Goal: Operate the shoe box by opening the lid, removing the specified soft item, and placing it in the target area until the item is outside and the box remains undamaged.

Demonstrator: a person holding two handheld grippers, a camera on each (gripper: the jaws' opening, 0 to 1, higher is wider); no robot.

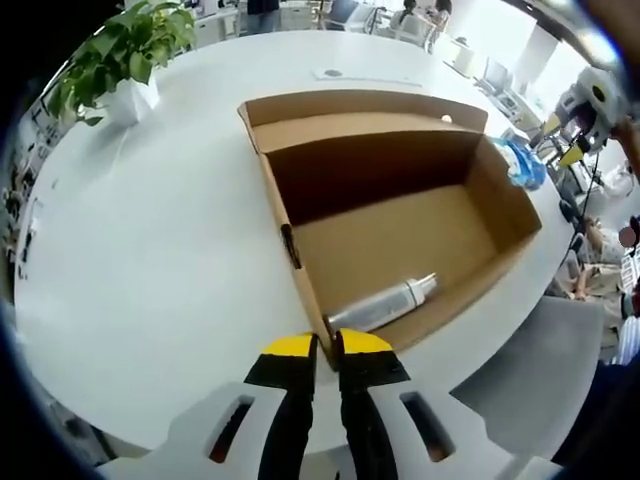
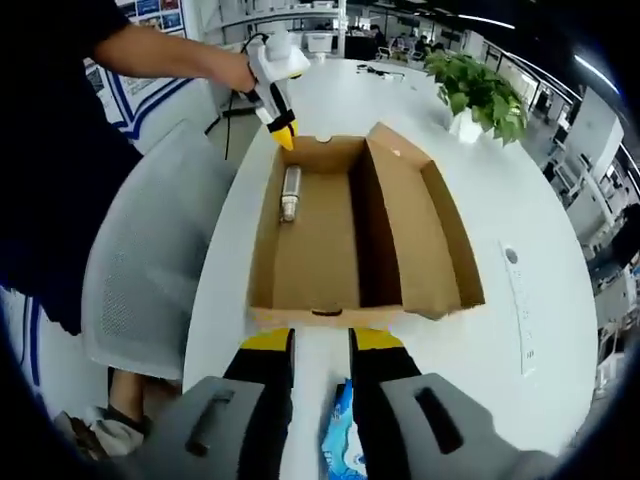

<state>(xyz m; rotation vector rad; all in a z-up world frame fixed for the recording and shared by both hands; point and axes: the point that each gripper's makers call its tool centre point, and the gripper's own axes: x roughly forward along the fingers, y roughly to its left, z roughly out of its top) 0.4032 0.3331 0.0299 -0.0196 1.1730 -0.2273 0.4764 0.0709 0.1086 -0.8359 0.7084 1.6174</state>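
Box: an open cardboard shoe box [image 2: 360,225] sits on a white round table [image 1: 150,250], its lid folded back flat beside the tray.
Inside: a silver bottle [image 1: 385,305] lies on its side on the box floor, near one end wall.
Soft item: a blue crinkly packet [image 2: 340,445] lies on the table outside the box; it looks light, limp and easy to pinch anywhere along an edge.
Left gripper [image 1: 328,345]: jaws nearly closed, pinching the box's near end wall.
Right gripper [image 2: 322,340]: jaws a little apart, empty, at the opposite end wall, the packet between and below them.
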